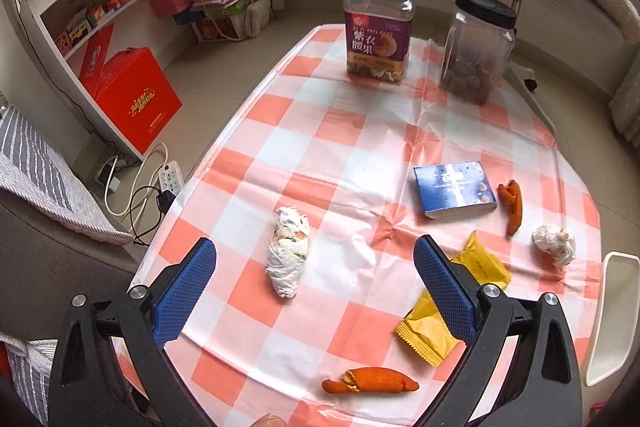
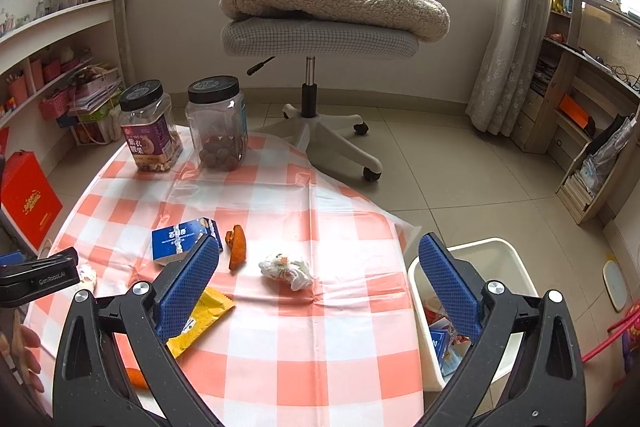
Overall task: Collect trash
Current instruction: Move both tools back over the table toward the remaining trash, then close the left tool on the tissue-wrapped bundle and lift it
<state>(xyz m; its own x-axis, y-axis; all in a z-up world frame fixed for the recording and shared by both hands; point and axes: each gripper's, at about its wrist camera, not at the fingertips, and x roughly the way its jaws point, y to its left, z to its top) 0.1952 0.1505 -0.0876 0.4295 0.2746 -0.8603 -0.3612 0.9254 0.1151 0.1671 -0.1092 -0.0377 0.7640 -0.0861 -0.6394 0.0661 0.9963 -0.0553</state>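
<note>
Both the left gripper [image 1: 315, 275] and right gripper [image 2: 319, 277] gape empty; the crumpled white tissue wad [image 1: 287, 251] looks light, soft, best pinched across its middle.

Two lidded clear plastic jars [image 2: 182, 125] are standing at the far end of the checked-cloth tabletop [image 2: 320, 327]; a blue card box [image 2: 180, 239] is lying before them, an orange peel [image 2: 236, 245] just right, a white plastic bin [image 2: 472, 307] beside the right edge.

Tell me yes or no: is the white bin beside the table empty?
No. In the right wrist view the white bin already holds packaging, including a blue carton and a red-printed wrapper.
</note>
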